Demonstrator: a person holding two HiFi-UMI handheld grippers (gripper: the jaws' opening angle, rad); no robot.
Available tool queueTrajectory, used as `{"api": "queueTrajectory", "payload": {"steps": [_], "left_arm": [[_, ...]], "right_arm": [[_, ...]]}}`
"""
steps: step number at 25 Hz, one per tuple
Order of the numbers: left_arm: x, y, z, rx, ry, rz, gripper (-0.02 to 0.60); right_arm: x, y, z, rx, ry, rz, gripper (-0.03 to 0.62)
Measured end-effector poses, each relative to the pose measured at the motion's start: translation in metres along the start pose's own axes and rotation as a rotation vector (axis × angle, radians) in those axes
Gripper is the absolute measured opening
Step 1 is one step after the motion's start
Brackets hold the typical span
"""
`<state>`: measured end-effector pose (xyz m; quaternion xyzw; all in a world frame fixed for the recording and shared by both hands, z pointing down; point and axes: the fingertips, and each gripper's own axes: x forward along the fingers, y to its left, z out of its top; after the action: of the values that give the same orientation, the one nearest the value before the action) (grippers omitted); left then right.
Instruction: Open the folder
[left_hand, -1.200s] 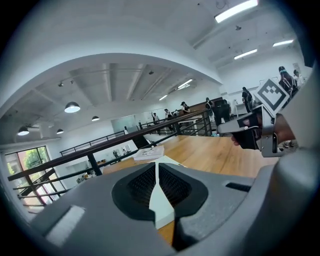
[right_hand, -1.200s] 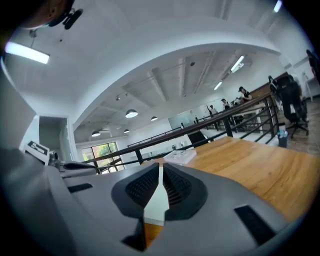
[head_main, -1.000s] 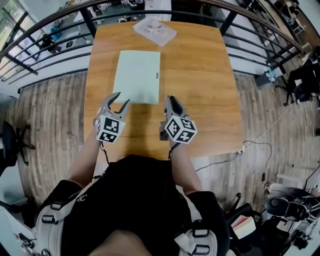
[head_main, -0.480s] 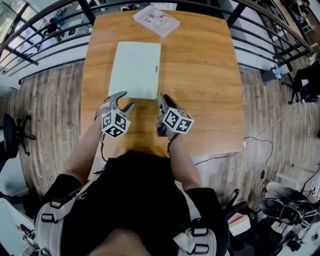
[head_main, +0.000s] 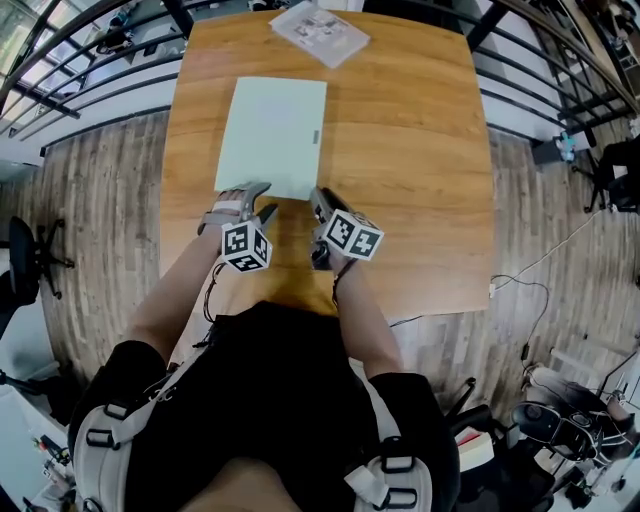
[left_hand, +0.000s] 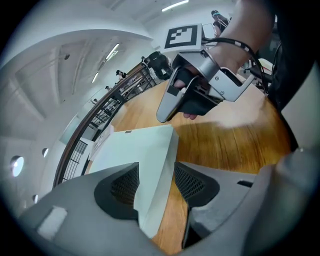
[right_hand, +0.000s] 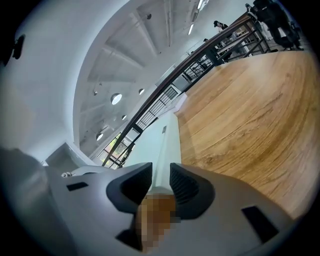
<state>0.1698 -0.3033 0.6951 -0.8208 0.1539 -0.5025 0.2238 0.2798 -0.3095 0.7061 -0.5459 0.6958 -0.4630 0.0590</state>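
Observation:
A pale green folder (head_main: 270, 135) lies shut and flat on the wooden table (head_main: 400, 150), with a small grey tab on its right edge. My left gripper (head_main: 255, 197) is at the folder's near edge; in the left gripper view its jaws (left_hand: 155, 182) stand wide open with the near right corner of the folder (left_hand: 135, 150) between the pads, not pressed. My right gripper (head_main: 317, 200) is at the near right corner; in the right gripper view its jaws (right_hand: 161, 182) stand apart, and the right edge of the folder (right_hand: 167, 140) runs into the gap.
A clear plastic packet of papers (head_main: 320, 30) lies at the table's far edge. Bare wood spreads to the right of the folder. A dark railing (head_main: 90, 75) curves round the table's far side, with plank floor beyond.
Both grippers have come down and forward to the folder's near edge. The left gripper has rolled and its jaws have spread wider.

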Motion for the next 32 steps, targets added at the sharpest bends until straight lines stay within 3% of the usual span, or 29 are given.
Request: {"api": "queueTrajectory", "payload": {"steps": [3,10,13,15,28,32], "left_arm": [[0.012,-0.001,-0.002,0.016,0.025,0.001,0.21],[0.025,-0.004,-0.005,-0.029,0.044,0.01,0.206],[0.025,0.0,-0.007,-0.022,0.05,0.043,0.137],[0.024,0.0,-0.008,-0.043,0.045,0.042,0.126],[0.012,-0.009,-0.009,-0.4,-0.098,-0.101,0.106],[0.005,-0.009,-0.007,-0.554,-0.147,-0.173,0.08]], "right_arm": [[0.007,-0.003,-0.005,0.017,0.027,0.019,0.092],[0.012,-0.002,-0.01,0.107,0.054,0.087,0.091],[0.014,0.0,-0.012,0.136,0.062,0.122,0.081],[0.014,0.001,-0.013,0.156,0.064,0.137,0.081],[0.005,0.002,-0.028,0.191,0.093,0.179,0.083],[0.001,0.002,-0.031,0.172,0.108,0.17,0.081]]}}
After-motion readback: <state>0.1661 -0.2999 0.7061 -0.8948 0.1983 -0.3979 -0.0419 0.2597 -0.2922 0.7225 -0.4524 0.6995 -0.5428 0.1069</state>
